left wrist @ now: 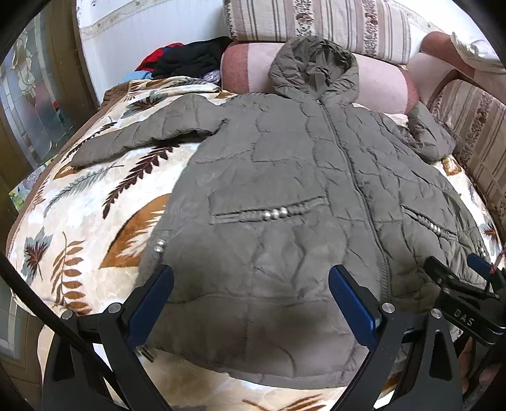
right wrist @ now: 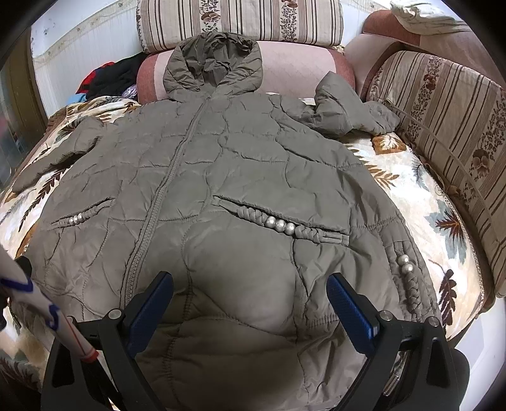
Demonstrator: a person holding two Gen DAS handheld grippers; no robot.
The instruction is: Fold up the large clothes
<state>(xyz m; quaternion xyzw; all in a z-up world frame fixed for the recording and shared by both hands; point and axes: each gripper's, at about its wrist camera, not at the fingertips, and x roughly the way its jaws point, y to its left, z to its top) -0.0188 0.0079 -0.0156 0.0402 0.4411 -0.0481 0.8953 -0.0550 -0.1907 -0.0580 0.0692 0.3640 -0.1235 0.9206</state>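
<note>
Jacket (left wrist: 284, 177) hem between spread left gripper (left wrist: 251, 303) fingers (left wrist: 151, 303).

An olive-grey quilted hooded coat (right wrist: 240, 177) lies flat, front up and zipped, on a leaf-print blanket. Its hood points to twelve o'clock, resting on a pink cushion. One sleeve stretches toward nine o'clock; the other lies bunched at two o'clock. Silver beads trim both slanted pockets.

A leaf-print blanket (left wrist: 95, 196) lies before a pink bolster (right wrist: 294, 68), striped cushions (right wrist: 240, 19) and dark clothes (left wrist: 189, 60)
</note>
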